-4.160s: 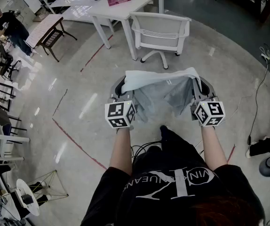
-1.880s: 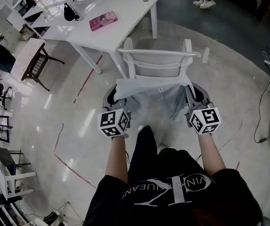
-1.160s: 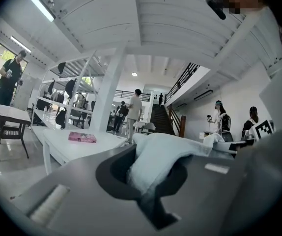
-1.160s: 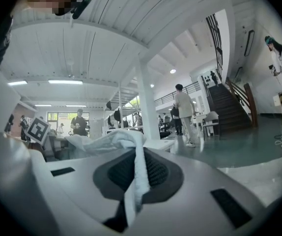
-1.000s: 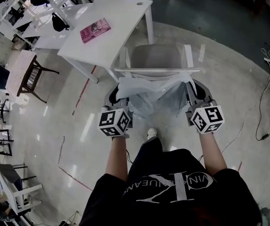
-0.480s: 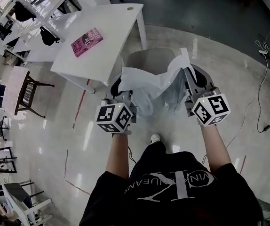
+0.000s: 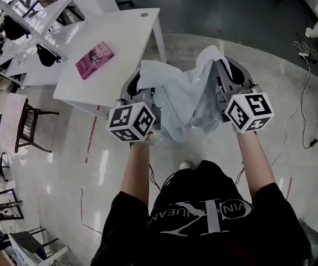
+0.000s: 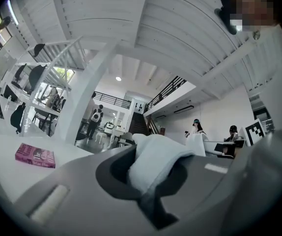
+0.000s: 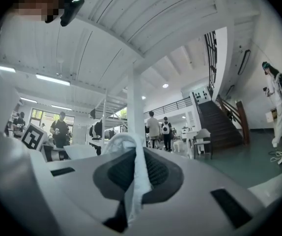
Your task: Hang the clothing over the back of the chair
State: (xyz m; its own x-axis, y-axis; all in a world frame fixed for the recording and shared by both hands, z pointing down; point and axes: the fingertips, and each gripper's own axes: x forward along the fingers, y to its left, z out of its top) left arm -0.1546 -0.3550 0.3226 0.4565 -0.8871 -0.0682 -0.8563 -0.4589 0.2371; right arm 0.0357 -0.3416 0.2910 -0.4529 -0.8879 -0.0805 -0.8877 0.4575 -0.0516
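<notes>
A pale grey-white garment (image 7: 182, 100) hangs bunched between my two grippers at chest height. My left gripper (image 7: 142, 85) is shut on its left edge, and the cloth (image 8: 153, 162) bulges up out of the closed jaws in the left gripper view. My right gripper (image 7: 224, 71) is shut on the right edge, where a thin fold of cloth (image 9: 134, 173) runs between the pads. Both grippers point level and away from the person. The chair is hidden beneath the garment and the grippers.
A white table (image 7: 117, 40) with a pink book (image 7: 94, 60) stands ahead on the left. Cables (image 7: 306, 57) trail over the floor at right. A dark chair (image 7: 29, 127) stands far left. People are standing in the hall in both gripper views.
Both grippers have risen and moved forward with the garment. The white chair, seen ahead of the cloth before, is now covered by it.
</notes>
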